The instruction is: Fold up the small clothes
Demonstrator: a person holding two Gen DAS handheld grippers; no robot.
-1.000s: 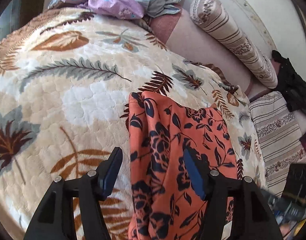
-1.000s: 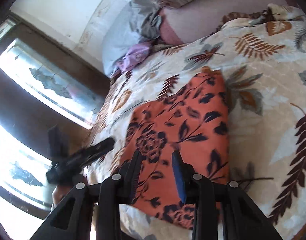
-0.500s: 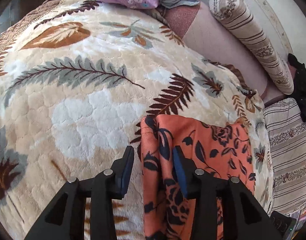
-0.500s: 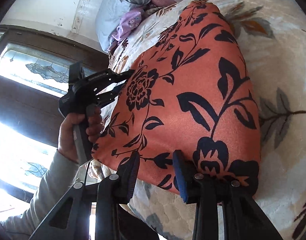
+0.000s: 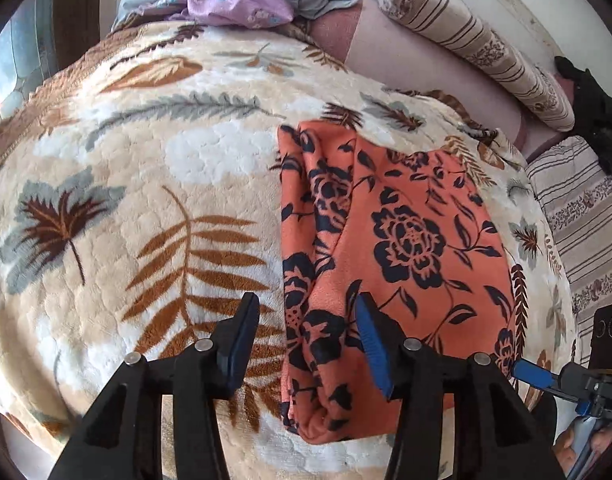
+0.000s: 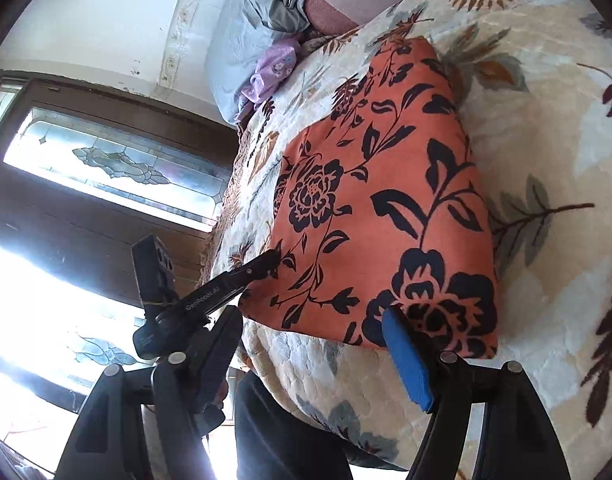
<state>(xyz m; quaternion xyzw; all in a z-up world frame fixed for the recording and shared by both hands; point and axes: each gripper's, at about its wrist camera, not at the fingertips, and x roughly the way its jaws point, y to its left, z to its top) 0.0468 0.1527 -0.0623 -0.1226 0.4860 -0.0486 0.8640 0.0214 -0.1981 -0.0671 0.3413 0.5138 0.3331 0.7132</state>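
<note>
An orange garment with a dark flower print lies folded flat on the leaf-patterned blanket. My left gripper is open, its jaws straddling the garment's near left edge without gripping it. In the right wrist view the same garment lies near the bed's edge. My right gripper is open wide at the garment's near edge, its blue pad beside the near corner. The left gripper also shows in the right wrist view, touching the garment's left edge.
A pile of pale blue and purple clothes lies at the bed's far end. Striped bolster pillows and a striped cushion lie on the right. A dark wooden window wall is beside the bed.
Both grippers have opened wider and drawn back toward the near edge of the garment. The garment, lifted and bunched half a second ago, now lies flat on the blanket.
</note>
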